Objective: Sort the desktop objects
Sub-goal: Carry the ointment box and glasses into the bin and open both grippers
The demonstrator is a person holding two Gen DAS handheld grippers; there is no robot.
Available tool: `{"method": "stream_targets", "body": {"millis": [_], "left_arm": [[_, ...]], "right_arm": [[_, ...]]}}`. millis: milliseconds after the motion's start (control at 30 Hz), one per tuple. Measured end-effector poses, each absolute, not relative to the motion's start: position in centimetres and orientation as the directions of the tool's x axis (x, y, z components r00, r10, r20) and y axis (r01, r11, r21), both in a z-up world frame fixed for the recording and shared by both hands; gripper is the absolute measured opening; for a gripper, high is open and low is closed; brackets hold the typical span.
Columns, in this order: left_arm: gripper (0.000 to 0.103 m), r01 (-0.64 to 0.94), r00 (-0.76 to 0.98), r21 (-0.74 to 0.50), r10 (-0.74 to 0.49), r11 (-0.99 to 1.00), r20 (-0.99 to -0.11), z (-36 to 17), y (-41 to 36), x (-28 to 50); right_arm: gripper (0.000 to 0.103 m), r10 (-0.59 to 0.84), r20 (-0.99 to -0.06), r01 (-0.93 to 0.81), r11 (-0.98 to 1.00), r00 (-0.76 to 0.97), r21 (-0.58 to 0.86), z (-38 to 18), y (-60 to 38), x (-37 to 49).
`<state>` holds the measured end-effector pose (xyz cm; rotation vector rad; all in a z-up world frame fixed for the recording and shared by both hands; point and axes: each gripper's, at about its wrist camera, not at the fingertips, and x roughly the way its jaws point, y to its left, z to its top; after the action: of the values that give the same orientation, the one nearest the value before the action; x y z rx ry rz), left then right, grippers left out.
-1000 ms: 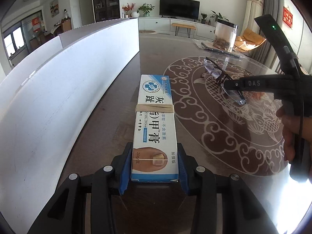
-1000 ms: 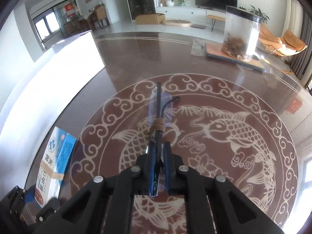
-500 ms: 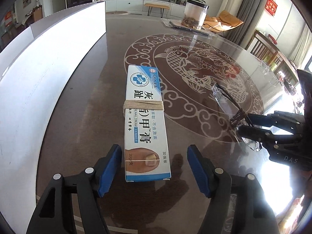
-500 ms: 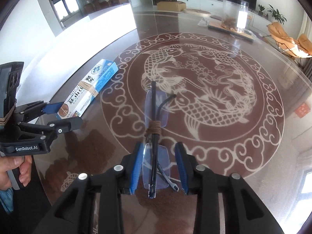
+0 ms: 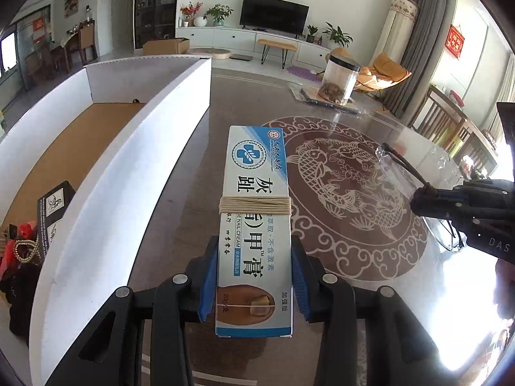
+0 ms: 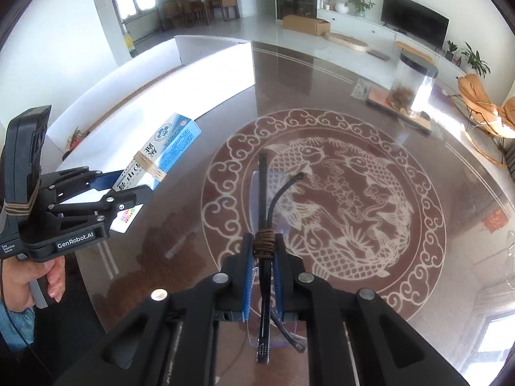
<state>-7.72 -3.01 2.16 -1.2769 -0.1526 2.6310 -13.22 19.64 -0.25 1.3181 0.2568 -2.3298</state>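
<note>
Our left claw (image 5: 254,284) is closing, pads pressed on the blue-and-white cardboard cream box (image 5: 256,222); our right claw (image 6: 262,276) clenches the folded clear-lensed black-armed glasses (image 6: 264,206).

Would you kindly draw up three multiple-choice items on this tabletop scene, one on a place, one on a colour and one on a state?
1. Where is the white box relative to the cream carton in the left wrist view?
A. To its left
B. To its right
C. Beneath it

2. What colour is the lid of the clear jar?
A. Red
B. Black
C. Yellow

3. How are the folded glasses at this moment?
A. Lying loose on the table
B. Inside the white box
C. Clamped in the right gripper

Answers:
1 A: the box wall runs along the left of the carton, which sits between the closing pads of the left gripper.
2 B: a dark cap tops the jar.
3 C: both blue pads press on the folded temples just below the cord binding.
</note>
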Motion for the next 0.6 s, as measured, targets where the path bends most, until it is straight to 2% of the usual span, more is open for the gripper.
{"method": "stream_targets", "body": {"millis": [100,167,333,467,600], "left_arm": [[0.041,-0.097,-0.671,-0.242,0.243,-0.965,-0.700,6.9,-7.3,-6.4],[0.041,-0.047,-0.708,-0.242,0.203,-0.969,-0.676,9.5,-10.9,-6.1],[0.041,0.159,-0.703,-0.226,0.051,-0.961,-0.709,10.5,-20.5,-6.4],[0.041,0.280,-0.619,-0.225,0.003,-0.933,-0.785,7.2,-25.2,-7.4],[0.041,0.322,-0.553,-0.226,0.012,-0.919,-0.833,4.1,-26.5,-8.7]], "right_arm": [[0.012,-0.346,-0.817,0.523,-0.850,-0.461,0.065,4.0,16.3,-15.0],[0.012,-0.394,-0.792,0.563,-0.823,-0.466,0.078,6.6,13.0,-16.3],[0.012,-0.520,-0.738,0.689,-0.717,-0.430,0.104,10.0,1.4,-19.2],[0.012,-0.568,-0.745,0.752,-0.644,-0.350,0.139,7.8,-8.1,-21.5],[0.012,-0.512,-0.820,0.742,-0.647,-0.256,0.173,1.9,-14.0,-23.5]]}}
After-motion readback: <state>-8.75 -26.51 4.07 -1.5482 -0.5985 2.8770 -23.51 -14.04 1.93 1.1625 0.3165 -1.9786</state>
